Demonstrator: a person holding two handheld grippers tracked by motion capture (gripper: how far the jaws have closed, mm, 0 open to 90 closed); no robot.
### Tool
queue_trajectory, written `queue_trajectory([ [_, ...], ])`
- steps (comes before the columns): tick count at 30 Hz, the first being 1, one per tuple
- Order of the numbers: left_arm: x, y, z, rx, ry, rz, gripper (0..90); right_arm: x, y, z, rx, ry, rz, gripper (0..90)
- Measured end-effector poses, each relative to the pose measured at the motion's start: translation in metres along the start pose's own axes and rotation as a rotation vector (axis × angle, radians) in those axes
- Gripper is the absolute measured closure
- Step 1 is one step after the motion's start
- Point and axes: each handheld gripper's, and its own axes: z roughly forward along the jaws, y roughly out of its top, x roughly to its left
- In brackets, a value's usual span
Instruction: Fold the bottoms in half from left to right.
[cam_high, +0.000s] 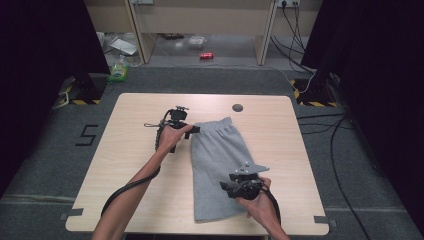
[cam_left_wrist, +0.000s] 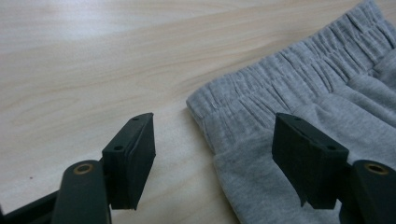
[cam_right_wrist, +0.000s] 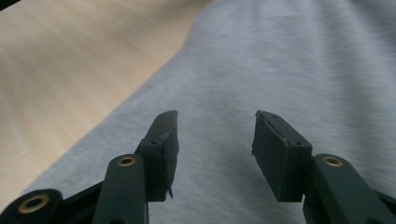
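Grey shorts (cam_high: 218, 167) folded lengthwise, flat on the wooden table (cam_high: 135, 165), waistband toward the far edge. Left gripper (cam_high: 194, 129) at the waistband's left corner, released, jaws wide with the corner between them, pads clear of the cloth. Right gripper (cam_high: 225, 187) over the lower half of the shorts, released, nothing clasped, cloth beneath the parted jaws. Beyond the shorts, a dark round disc (cam_high: 237, 107) near the table's far edge. Past the table, grey carpet, a red can (cam_high: 206, 56) on the floor, black cables (cam_high: 295, 35) trailing right.
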Motion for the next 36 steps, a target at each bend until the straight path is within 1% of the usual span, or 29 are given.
queue_trajectory([
  [2,-0.004,0.000,0.006,0.020,-0.018,-0.003,31.6,0.012,0.000,0.004,0.008,0.026,-0.015,49.1],
  [3,-0.005,-0.001,0.008,0.026,-0.012,0.000,33.0,0.021,-0.001,0.005,0.010,0.040,-0.040,49.1],
  [4,-0.005,-0.002,0.012,0.036,-0.007,0.006,33.5,0.027,-0.001,0.006,0.011,0.050,-0.049,49.1],
  [5,-0.004,-0.003,0.015,0.038,-0.013,0.001,35.2,0.035,-0.003,0.008,0.016,0.067,-0.056,48.9],
  [6,-0.003,-0.003,0.017,0.024,-0.018,-0.002,37.2,0.042,-0.004,0.010,0.020,0.082,-0.066,48.4],
  [7,-0.004,-0.003,0.018,0.020,-0.018,0.001,40.5,0.052,-0.007,0.012,0.027,0.084,-0.091,47.6],
  [8,-0.005,-0.002,0.018,0.024,-0.024,0.012,43.8,0.058,-0.008,0.013,0.030,0.085,-0.101,47.6],
  [9,-0.007,-0.001,0.019,0.028,-0.020,0.023,49.0,0.064,-0.011,0.016,0.039,0.103,-0.107,47.5],
  [10,-0.008,0.000,0.020,0.027,-0.011,0.034,51.0,0.071,-0.014,0.020,0.058,0.121,-0.105,47.0],
  [11,-0.010,0.001,0.021,0.023,-0.003,0.043,52.9,0.074,-0.016,0.023,0.064,0.130,-0.104,46.7],
  [13,-0.012,0.003,0.022,0.022,0.006,0.057,57.1,0.085,-0.021,0.030,0.099,0.153,-0.124,46.1],
  [14,-0.013,0.004,0.023,0.019,0.007,0.059,58.3,0.087,-0.022,0.031,0.105,0.153,-0.127,45.9],
  [15,-0.012,0.005,0.024,0.020,0.005,0.061,59.2,0.090,-0.023,0.034,0.110,0.167,-0.129,45.9],
  [16,-0.012,0.006,0.025,0.021,0.002,0.058,59.7,0.092,-0.024,0.036,0.120,0.162,-0.145,45.7],
  [18,-0.012,0.007,0.026,0.020,0.001,0.057,60.0,0.095,-0.026,0.039,0.133,0.155,-0.161,46.3],
  [19,-0.012,0.008,0.027,0.022,0.001,0.059,60.2,0.095,-0.027,0.040,0.130,0.148,-0.174,48.5],
  [21,-0.013,0.009,0.028,0.024,0.006,0.067,60.4,0.096,-0.025,0.042,0.125,0.123,-0.213,55.6],
  [22,-0.014,0.010,0.028,0.026,0.009,0.071,60.4,0.096,-0.025,0.043,0.122,0.120,-0.210,60.0],
  [23,-0.015,0.011,0.029,0.026,0.012,0.077,60.4,0.096,-0.024,0.044,0.120,0.113,-0.226,65.9],
  [24,-0.015,0.012,0.029,0.028,0.014,0.090,60.5,0.098,-0.023,0.046,0.120,0.113,-0.230,71.0],
  [25,-0.016,0.013,0.030,0.028,0.015,0.095,60.6,0.098,-0.022,0.048,0.114,0.114,-0.260,74.5],
  [26,-0.016,0.014,0.031,0.028,0.013,0.098,60.8,0.098,-0.021,0.050,0.113,0.114,-0.262,77.3],
  [27,-0.015,0.015,0.031,0.031,0.010,0.099,60.9,0.099,-0.019,0.053,0.111,0.126,-0.252,78.8],
  [29,-0.015,0.017,0.033,0.031,0.010,0.112,61.5,0.101,-0.014,0.060,0.105,0.134,-0.243,80.1],
  [31,-0.016,0.020,0.035,0.034,0.010,0.135,61.7,0.103,-0.010,0.067,0.101,0.148,-0.251,80.3],
  [32,-0.015,0.021,0.036,0.033,0.007,0.142,61.8,0.104,-0.006,0.071,0.099,0.145,-0.257,80.2],
  [33,-0.014,0.022,0.036,0.032,0.003,0.145,61.7,0.106,-0.004,0.074,0.097,0.151,-0.244,79.9],
  [34,-0.013,0.023,0.037,0.030,-0.005,0.141,61.6,0.107,-0.003,0.077,0.095,0.156,-0.242,79.1],
  [36,-0.011,0.023,0.038,0.028,-0.013,0.136,61.3,0.108,0.001,0.082,0.091,0.162,-0.224,73.8],
])
